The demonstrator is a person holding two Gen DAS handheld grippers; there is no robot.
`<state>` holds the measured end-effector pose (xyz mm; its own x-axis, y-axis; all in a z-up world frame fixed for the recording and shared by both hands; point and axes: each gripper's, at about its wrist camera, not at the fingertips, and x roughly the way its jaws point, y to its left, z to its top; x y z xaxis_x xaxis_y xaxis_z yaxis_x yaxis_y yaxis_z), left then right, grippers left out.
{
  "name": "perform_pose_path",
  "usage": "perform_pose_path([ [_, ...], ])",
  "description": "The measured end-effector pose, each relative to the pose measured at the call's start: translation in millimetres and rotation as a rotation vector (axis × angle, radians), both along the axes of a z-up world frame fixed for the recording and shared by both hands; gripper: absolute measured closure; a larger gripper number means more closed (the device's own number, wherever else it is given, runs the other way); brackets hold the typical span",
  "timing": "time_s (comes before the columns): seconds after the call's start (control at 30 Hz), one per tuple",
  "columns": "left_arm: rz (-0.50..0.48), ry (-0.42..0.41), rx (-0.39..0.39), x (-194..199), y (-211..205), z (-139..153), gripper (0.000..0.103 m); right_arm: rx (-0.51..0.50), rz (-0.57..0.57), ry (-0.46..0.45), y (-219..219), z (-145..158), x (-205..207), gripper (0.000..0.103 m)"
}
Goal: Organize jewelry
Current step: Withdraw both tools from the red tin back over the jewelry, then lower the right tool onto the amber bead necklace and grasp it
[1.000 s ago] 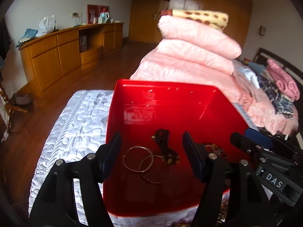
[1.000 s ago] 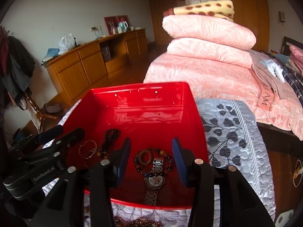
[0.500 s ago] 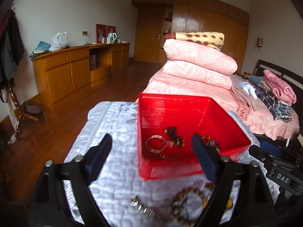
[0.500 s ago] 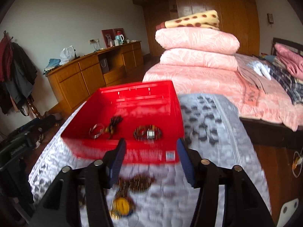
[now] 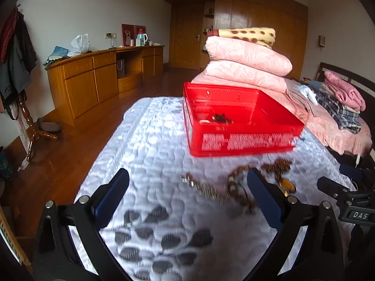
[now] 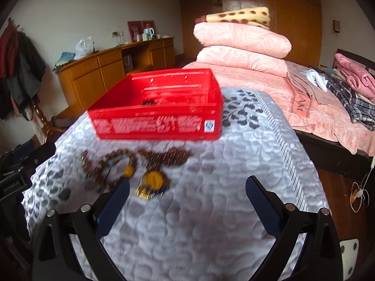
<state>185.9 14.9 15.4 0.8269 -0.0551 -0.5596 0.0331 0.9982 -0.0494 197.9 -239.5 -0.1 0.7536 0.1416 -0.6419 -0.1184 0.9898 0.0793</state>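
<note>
A red plastic box (image 5: 243,140) (image 6: 154,123) sits on the quilted white cover, with dark beads (image 5: 221,117) and other jewelry inside. In front of it lie a wooden bead bracelet (image 6: 110,166) (image 5: 236,182), a brown bead string (image 6: 168,155), a gold watch with a yellow face (image 6: 152,181) and a metal chain (image 5: 206,189). My left gripper (image 5: 187,192) hangs over the cover with jaws still opening wide and nothing between them. My right gripper (image 6: 187,199) stands likewise, jaws opening, empty, with the watch just beyond its left finger.
The quilted cover (image 6: 211,210) drops off to wooden floor (image 5: 70,145) on the left and right. A bed with stacked pink quilts (image 6: 241,46) stands behind the box. A wooden sideboard (image 5: 93,79) lines the far wall; a coat stand (image 5: 21,75) is at left.
Both grippers have pulled back from over the red box toward the near end of the cover and opened wider. The loose jewelry in front of the box has come into view.
</note>
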Motion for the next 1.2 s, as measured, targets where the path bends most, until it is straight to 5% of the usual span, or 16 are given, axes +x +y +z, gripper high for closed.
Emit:
perform_pose_path([
  [0.27,-0.012,0.04,0.003,-24,-1,-14,0.005,-0.036,0.033,0.039,18,-14,-9,0.006],
  [0.5,0.001,0.067,0.003,-24,0,-22,0.005,0.072,0.048,0.067,14,-19,1,0.007],
  [0.9,0.003,0.093,-0.009,-11,2,-28,0.005,0.071,0.076,0.167,25,-30,30,0.04],
  [1.2,-0.009,0.14,-0.034,0,3,-34,0.005,0.051,0.081,0.186,32,-32,41,0.055],
])
